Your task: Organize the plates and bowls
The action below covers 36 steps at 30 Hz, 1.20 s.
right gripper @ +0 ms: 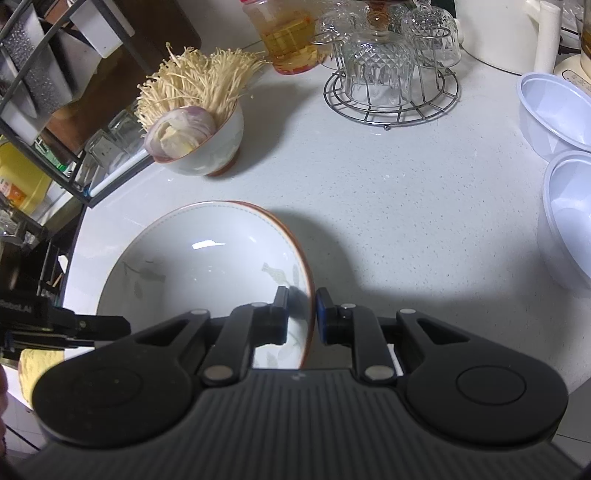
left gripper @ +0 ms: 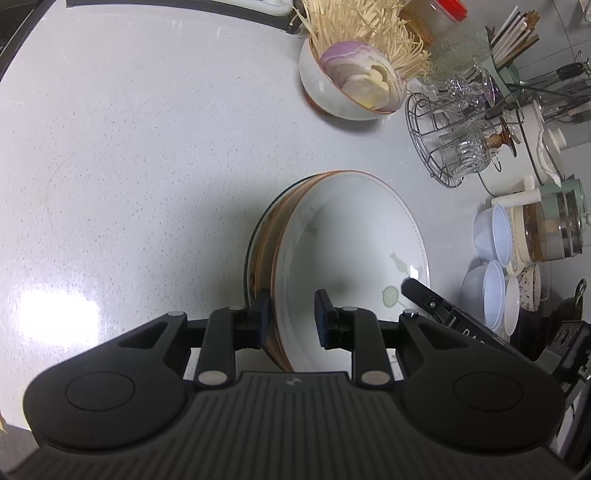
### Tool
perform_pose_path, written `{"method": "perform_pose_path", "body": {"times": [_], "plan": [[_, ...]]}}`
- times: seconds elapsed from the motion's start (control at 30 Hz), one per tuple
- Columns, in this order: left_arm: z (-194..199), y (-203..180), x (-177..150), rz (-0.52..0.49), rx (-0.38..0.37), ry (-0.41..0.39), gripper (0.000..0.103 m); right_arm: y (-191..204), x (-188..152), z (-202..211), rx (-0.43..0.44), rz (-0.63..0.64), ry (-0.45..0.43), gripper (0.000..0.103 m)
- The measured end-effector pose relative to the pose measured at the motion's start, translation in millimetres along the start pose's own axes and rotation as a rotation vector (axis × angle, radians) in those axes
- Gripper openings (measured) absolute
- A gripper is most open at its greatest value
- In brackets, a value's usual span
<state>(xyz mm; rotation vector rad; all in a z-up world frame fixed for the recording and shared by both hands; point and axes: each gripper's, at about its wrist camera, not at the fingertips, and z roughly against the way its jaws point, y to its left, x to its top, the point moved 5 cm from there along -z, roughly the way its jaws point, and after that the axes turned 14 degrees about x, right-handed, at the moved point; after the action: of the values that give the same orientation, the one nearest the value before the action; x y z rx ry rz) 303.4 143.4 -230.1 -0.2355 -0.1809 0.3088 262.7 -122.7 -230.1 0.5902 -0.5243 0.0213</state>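
Plate (left gripper: 351,251), white with a brown rim, sits in the lower centre of both views, topmost of a stack (left gripper: 264,243) on the grey counter (left gripper: 129,166).

Left gripper (left gripper: 291,317): jaws straddle the plate's near-left rim, one pad outside against the stack's edges, one inside the bowl of the plate. Whether the inner pad presses on the rim I cannot tell. Right gripper (right gripper: 301,314): jaws nearly together, clamped on the plate's right rim, one pad inside, one outside. Each gripper shows in the other's view, at opposite edges of the plate.

Open room: in the left wrist view the whole left half of the counter is bare, out to a dark strip (left gripper: 177,11) along the top. In the right wrist view a bare band of counter lies right of and above the plate.

Limits: a bowl (right gripper: 207,147) of sliced onion and enoki mushrooms stands above the plate, apart from it. A wire rack (right gripper: 391,99) of upturned glasses is at upper right. Plastic bowls (right gripper: 557,110) line the right edge. A dark shelf frame (right gripper: 55,155) closes the upper left in the right wrist view.
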Motion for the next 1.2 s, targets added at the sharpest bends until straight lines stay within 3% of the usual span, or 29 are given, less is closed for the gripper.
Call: {"method": "perform_pose_path", "body": {"times": [0.3,0.37,0.6,0.83,1.2], "plan": [[9.6,9.1,-3.6,0.006,0.02,-0.02,0.027,-0.3,-0.7,0.1,0.005,0.001,-0.001,0.019],[12.3,7.9,-5.0,-0.024,0.06,-0.046,0.027,-0.4,-1.3,0.3,0.006,-0.001,-0.002,0.019],[33.2,-8.9,-6.1,-0.09,0.083,-0.146,0.027,-1.7,3.8,9.7,-0.012,-0.024,-0.039,0.018],[80.5,-41.7,-0.4,-0.176,0.11,-0.322,0.027,17.0,29.9,59.3,-0.045,0.063,-0.174,0.018],[139.3,-99.1,-9.8,-0.249,0.052,-0.489,0.027,58.6,53.7,152.5,-0.021,0.172,-0.372,0.018]]}}
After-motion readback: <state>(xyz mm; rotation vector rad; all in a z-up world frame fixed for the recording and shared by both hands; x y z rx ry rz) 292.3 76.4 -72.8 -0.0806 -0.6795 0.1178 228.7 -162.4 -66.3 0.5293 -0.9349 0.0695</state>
